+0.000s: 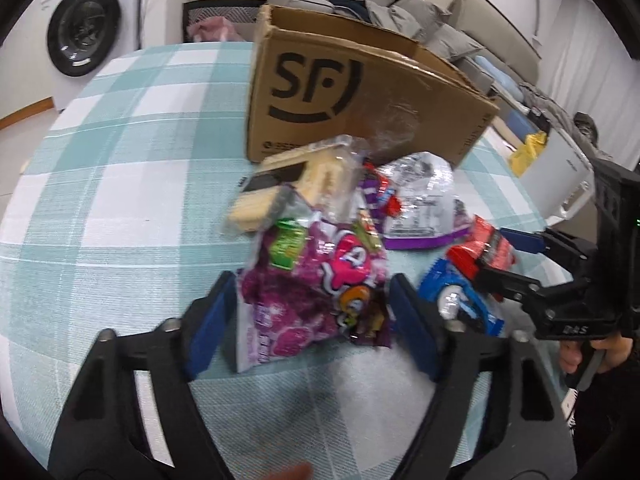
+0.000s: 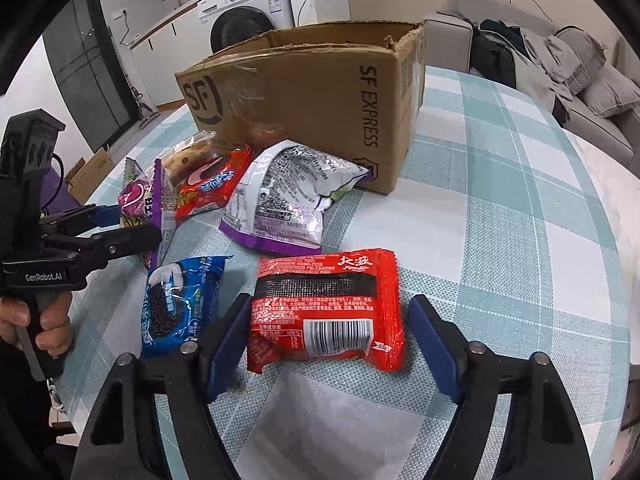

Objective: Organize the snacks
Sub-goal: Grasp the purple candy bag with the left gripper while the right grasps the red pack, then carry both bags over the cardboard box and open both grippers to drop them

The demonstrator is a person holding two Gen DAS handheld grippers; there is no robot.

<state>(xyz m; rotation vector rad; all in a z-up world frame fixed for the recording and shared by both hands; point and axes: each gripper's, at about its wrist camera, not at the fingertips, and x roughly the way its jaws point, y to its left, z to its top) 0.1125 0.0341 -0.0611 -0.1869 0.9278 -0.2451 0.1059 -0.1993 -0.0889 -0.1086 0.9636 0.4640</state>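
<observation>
One table in checked cloth carries one open cardboard box at upper centre and six snack packets before it; bare cloth lies right. Both hand-held grippers are released: left hand-held gripper straddles a purple packet, right hand-held gripper a red packet.

Soft, even room light is filling both pictures, and shadows are staying faint. The left view is looking blurry: the purple candy bag between the jaws is smearing. The right view is looking sharp. Glare is shining on the silver bag ahead of the jaws. The desk is bending round, and the corners are going black.
</observation>
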